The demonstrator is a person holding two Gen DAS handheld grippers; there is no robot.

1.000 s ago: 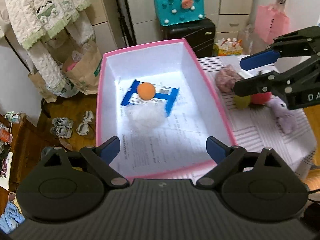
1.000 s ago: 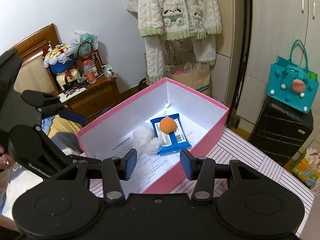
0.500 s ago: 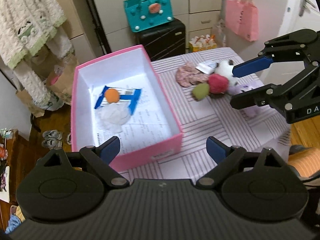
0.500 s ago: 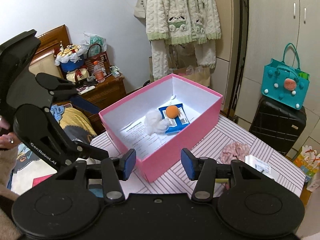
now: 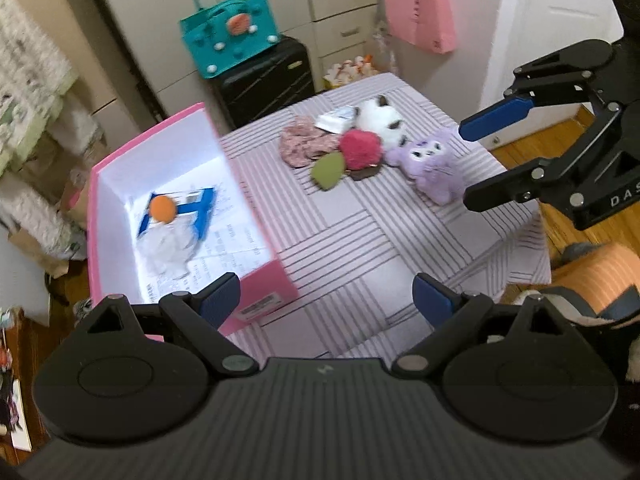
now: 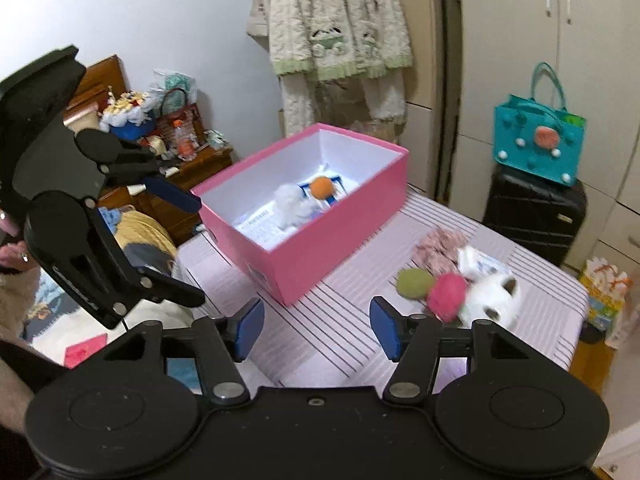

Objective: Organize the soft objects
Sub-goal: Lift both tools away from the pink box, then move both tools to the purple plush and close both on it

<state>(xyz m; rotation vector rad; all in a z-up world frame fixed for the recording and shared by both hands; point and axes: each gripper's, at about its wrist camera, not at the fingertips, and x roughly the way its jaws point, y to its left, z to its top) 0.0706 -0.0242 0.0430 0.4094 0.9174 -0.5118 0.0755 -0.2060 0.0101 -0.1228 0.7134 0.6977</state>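
Fingers (image 6: 250,322) empty, soft toys (image 6: 448,294) ahead

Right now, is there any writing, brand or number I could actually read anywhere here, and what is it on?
"DAS": white letters on the right gripper body, cut off at the picture's edge.
Printed sheet lining the pink box: rows of text, too blurred to read.
Sticker on the box's end wall: too small to read.
Lettering on the left gripper: too blurred to read.

Box (image 6: 320,248): stood on the table (image 6: 344,336); held a ball (image 6: 322,188)
Toys (image 6: 472,288): lay clustered right of the box
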